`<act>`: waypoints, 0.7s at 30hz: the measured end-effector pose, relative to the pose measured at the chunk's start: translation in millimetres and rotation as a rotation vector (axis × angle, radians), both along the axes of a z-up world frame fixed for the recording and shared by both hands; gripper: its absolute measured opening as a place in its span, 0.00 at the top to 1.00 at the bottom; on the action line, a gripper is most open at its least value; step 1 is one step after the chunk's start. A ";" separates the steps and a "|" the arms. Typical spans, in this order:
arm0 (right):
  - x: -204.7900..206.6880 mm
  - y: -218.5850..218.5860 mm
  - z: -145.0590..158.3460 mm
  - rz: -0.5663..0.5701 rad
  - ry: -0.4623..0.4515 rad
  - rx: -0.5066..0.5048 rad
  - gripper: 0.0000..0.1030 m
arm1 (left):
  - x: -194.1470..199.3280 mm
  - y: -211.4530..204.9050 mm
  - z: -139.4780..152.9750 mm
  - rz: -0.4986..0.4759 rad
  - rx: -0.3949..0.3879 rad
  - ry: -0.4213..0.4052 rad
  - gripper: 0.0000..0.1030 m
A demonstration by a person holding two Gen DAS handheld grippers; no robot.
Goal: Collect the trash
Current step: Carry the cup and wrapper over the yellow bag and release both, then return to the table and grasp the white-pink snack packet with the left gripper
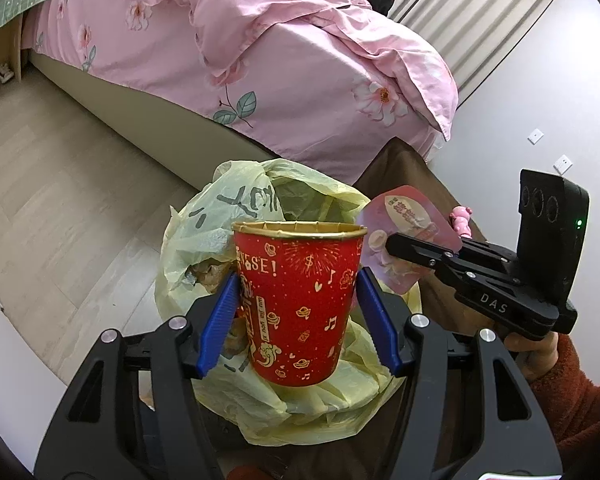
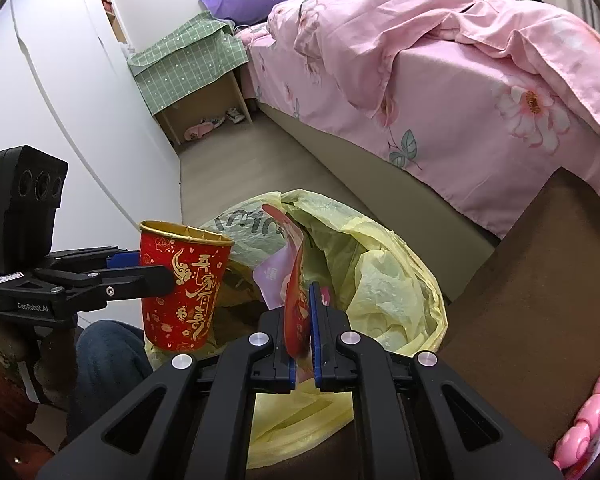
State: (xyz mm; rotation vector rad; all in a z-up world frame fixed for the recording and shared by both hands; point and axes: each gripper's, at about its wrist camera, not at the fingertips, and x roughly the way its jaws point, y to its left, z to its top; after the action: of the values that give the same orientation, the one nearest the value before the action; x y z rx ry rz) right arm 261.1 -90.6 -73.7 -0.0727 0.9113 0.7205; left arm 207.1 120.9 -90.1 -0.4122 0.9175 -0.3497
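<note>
Gripping a red paper cup (image 1: pixel 300 304) upright between its two blue pads, the left gripper (image 1: pixel 298 312) stands about two-thirds spread around the cup's sides. Just right of it the right gripper (image 2: pixel 306 320) is pinched nearly shut on a flat red and pink wrapper (image 2: pixel 296 300), held edge-up. Directly beyond and under both tongs gapes a yellow plastic bag (image 1: pixel 260 208), mouth open, other scraps inside. Farther off runs the pale floor (image 1: pixel 60 184), then a bed with a pink flowered quilt (image 1: pixel 260 60)
</note>
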 end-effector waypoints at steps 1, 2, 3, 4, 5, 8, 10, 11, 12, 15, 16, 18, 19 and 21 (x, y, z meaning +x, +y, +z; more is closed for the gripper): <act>0.1 0.2 -0.3 -0.005 0.000 -0.006 0.92 | 0.5 1.5 -0.4 -0.003 -0.017 -0.002 0.44; 0.5 0.2 -0.1 -0.009 -0.001 -0.009 0.90 | 1.0 3.7 0.0 0.000 -0.036 -0.006 0.43; 0.5 0.2 -0.3 -0.016 -0.001 -0.011 0.83 | 1.4 6.0 0.6 0.006 -0.050 -0.008 0.42; -0.1 -0.2 0.0 -0.019 0.000 -0.009 0.68 | 0.7 8.9 2.2 0.016 -0.065 -0.012 0.40; -1.4 -1.0 0.6 -0.020 0.004 0.001 0.61 | 0.0 11.7 4.5 0.027 -0.073 -0.017 0.36; -4.9 -2.4 3.8 -0.018 -0.004 0.015 0.56 | -4.6 18.4 13.2 0.052 -0.087 -0.038 0.33; -8.0 -2.9 7.0 -0.026 -0.024 0.004 0.56 | -6.9 20.6 18.2 0.064 -0.084 -0.049 0.33; -10.1 -4.0 8.7 -0.029 -0.030 0.003 0.56 | -8.2 22.0 20.8 0.073 -0.079 -0.054 0.33; -11.8 -5.7 10.9 -0.032 -0.034 0.005 0.56 | -9.7 22.6 23.1 0.082 -0.073 -0.060 0.33; -17.5 -11.5 16.6 -0.046 -0.051 0.001 0.56 | -14.9 23.0 30.1 0.102 -0.057 -0.079 0.33; -21.2 -15.6 19.0 -0.053 -0.060 -0.004 0.56 | -17.0 22.1 32.7 0.106 -0.050 -0.086 0.33; -27.2 -21.7 20.9 -0.062 -0.068 -0.008 0.56 | -20.2 18.3 37.2 0.109 -0.032 -0.099 0.33; -31.6 -26.7 22.5 -0.070 -0.073 -0.011 0.56 | -22.2 14.4 40.1 0.109 -0.019 -0.109 0.33; -42.0 -38.8 25.8 -0.089 -0.085 -0.021 0.56 | -26.0 6.3 44.7 0.102 0.004 -0.128 0.33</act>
State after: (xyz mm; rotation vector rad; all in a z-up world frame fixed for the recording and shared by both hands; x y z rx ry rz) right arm 219.1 -129.3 -47.9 -0.0798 0.8358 0.6211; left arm 181.1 127.2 -45.4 -0.4270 0.7690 -0.2774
